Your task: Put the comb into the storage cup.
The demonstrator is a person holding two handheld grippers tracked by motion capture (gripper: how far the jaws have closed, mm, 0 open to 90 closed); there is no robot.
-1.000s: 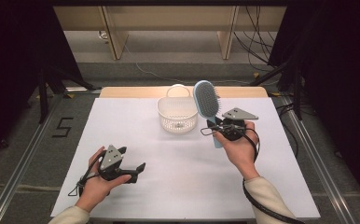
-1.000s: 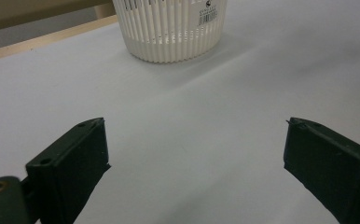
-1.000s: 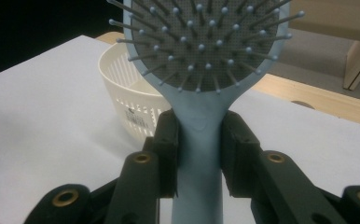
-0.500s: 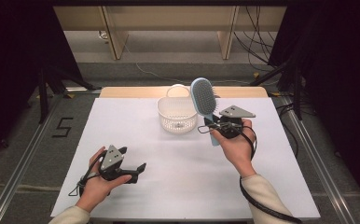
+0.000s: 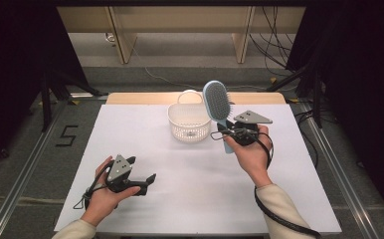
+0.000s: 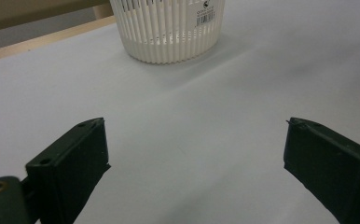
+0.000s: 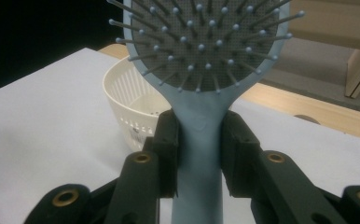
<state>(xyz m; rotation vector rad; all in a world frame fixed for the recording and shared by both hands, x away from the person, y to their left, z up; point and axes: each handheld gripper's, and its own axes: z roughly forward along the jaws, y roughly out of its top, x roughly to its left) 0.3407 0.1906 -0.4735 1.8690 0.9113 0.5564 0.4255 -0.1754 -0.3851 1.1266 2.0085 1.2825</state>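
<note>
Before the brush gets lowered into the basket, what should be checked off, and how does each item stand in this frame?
1. Grip: the right gripper has both jaws clamped on the neck of the light blue hairbrush, just below the head: ok.
2. Brush attitude: head up, roughly upright, handle hanging below the jaws: ok.
3. Basket: the white basket stands upright on the white table cover, opening up: ok.
4. Basket contents: nothing seen inside in the high view, though part of the floor is hidden: cannot tell.
5. Alignment: brush looks to be beside the basket's right rim, not above the opening: not ok.
6. Left gripper: open, low near the table's front, apart from the basket: ok.
</note>
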